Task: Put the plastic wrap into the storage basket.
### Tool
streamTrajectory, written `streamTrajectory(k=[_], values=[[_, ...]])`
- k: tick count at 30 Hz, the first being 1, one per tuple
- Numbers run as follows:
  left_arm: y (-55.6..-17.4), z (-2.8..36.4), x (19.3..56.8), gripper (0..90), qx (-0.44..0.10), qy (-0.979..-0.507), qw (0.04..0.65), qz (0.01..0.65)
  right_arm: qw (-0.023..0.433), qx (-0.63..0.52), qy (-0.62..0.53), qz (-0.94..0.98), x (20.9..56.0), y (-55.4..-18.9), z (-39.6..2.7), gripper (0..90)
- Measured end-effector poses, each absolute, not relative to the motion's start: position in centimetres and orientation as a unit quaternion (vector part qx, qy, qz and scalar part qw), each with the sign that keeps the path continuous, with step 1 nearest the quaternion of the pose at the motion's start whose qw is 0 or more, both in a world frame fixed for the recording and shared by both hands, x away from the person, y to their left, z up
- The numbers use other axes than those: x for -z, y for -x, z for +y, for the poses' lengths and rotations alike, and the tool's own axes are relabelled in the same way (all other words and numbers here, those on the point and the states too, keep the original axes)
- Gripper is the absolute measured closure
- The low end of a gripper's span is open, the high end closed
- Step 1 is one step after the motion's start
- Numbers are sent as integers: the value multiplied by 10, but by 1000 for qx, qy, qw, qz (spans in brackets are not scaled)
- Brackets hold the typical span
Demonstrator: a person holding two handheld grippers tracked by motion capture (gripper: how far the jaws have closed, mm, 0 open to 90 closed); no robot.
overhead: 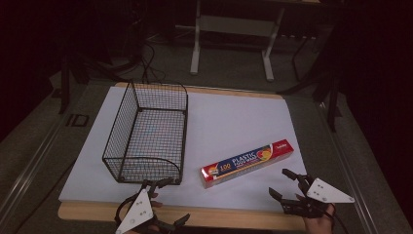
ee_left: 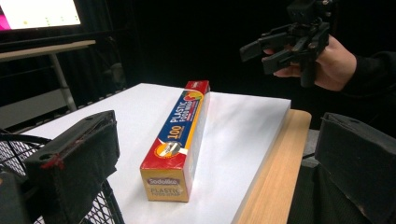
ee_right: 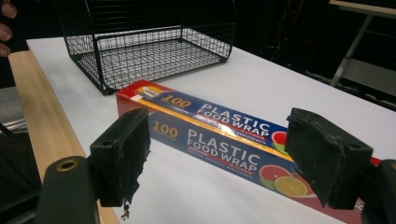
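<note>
A long red and blue box of plastic food wrap [overhead: 248, 163] lies flat on the white board [overhead: 234, 117], right of centre. My right gripper [overhead: 278, 182] hovers just off the box's right end, open and empty. In the right gripper view the box [ee_right: 210, 126] lies crosswise beyond my right gripper [ee_right: 224, 154], whose jaws stand wide apart. My left gripper [overhead: 170, 201] is open at the front edge, just in front of the wire basket [overhead: 146, 131]. In the left gripper view the box [ee_left: 180, 135] points away between the spread jaws of my left gripper [ee_left: 219, 163], clear of both.
The black wire basket [ee_right: 154, 51] is empty and stands at the board's left half. A wooden table edge [overhead: 219, 214] runs along the front. In the left gripper view the other hand holds the right gripper [ee_left: 280, 44] in the air. Desk legs [overhead: 195, 44] stand beyond the table.
</note>
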State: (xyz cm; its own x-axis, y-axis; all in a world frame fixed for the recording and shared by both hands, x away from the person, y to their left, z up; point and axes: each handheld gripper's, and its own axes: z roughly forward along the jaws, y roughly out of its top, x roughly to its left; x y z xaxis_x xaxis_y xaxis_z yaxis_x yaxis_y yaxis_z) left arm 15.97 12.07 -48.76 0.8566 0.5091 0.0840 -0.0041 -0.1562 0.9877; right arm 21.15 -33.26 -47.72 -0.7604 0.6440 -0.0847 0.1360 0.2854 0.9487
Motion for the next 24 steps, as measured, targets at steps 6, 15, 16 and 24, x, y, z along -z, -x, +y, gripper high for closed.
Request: streamTrajectory(k=[6,15,16,24], values=[[-156,122,487,4,-208,-737,622,161,239,-539,-247,769,477,-212,-333,174],[-157,128,486,4,-206,-736,623,166,204,-517,-292,778,476,-217,-333,108],[-157,127,486,4,-203,-738,622,164,205,-513,-295,779,477,-218,-333,108],[-158,124,488,4,-197,-742,621,160,194,-497,-312,786,479,-224,-335,100]])
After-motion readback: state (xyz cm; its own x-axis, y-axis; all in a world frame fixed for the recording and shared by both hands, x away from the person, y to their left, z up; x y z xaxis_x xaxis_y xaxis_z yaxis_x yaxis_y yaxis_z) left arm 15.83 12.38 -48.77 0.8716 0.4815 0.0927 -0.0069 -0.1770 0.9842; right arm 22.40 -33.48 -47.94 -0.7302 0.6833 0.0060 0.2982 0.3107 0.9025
